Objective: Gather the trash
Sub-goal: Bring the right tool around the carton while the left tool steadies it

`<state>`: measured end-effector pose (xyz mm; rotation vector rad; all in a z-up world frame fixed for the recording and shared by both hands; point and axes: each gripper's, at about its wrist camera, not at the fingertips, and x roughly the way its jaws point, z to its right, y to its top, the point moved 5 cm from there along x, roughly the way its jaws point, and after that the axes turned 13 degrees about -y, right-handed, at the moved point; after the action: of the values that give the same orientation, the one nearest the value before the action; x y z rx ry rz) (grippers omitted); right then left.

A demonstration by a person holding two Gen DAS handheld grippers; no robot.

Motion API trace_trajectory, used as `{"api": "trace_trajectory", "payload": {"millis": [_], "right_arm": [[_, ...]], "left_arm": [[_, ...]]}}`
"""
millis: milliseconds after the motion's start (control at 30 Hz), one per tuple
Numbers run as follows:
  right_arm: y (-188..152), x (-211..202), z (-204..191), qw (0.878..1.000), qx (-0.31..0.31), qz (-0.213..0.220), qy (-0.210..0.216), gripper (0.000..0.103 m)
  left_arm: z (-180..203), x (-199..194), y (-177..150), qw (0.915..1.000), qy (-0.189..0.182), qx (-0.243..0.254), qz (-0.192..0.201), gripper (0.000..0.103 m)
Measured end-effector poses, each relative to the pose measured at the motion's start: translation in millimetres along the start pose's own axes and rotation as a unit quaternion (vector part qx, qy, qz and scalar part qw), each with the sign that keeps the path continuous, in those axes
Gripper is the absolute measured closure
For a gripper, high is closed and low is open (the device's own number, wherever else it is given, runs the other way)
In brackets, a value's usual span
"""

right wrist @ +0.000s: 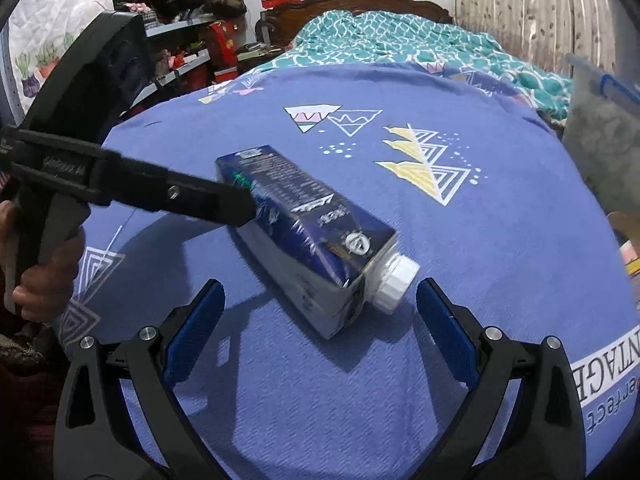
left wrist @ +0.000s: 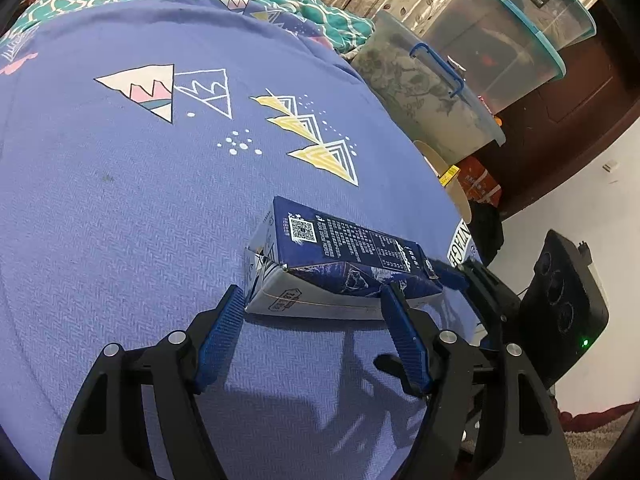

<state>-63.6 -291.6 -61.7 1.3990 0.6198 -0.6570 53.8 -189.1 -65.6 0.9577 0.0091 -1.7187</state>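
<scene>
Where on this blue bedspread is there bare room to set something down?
Free: the wide blue printed bedspread between the dark blue milk carton and the teal quilt, and the strip in front of the right gripper. Crowded: around the carton, where the left gripper closes in.

One carton (right wrist: 308, 236), one bedsheet (right wrist: 400, 360), three storage bins (left wrist: 436, 92), two hand-held grippers (right wrist: 320, 312).
</scene>
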Motion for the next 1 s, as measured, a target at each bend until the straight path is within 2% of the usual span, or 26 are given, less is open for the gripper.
{"api": "trace_trajectory", "payload": {"millis": [233,367,500,667,800,867,1000], "right_arm": [[5,7,-3,1.000,-0.009,0.002,-0.020,0.006],[5,5,4,1.000,0.004,0.002,-0.016,0.015],[3,-2,3,1.000,0.004,0.001,-0.002,0.016],[-4,-10,-7,1.000,-0.025,0.007,0.014,0.015],[-7,-6,-10,0.999,-0.050,0.010,-0.017,0.015],[-6,-5,-9,0.998,-0.053,0.011,-0.023,0.010],[-2,-6,-10,0.997,-0.065,0.021,-0.032,0.008]], "left_arm": [[2,2,-2,1.0000,0.006,0.006,-0.001,0.037],[2,1,-2,1.0000,0.006,0.006,0.001,0.039],[1,-1,-1,1.0000,0.002,0.004,0.007,0.039],[-4,-4,0,0.9999,0.006,-0.001,0.008,0.040],[-4,3,-4,1.0000,0.006,-0.002,-0.002,0.041],[-2,4,-6,0.9999,0.014,0.007,-0.004,0.041],[-3,2,-5,0.9999,0.013,0.006,-0.002,0.041]]}}
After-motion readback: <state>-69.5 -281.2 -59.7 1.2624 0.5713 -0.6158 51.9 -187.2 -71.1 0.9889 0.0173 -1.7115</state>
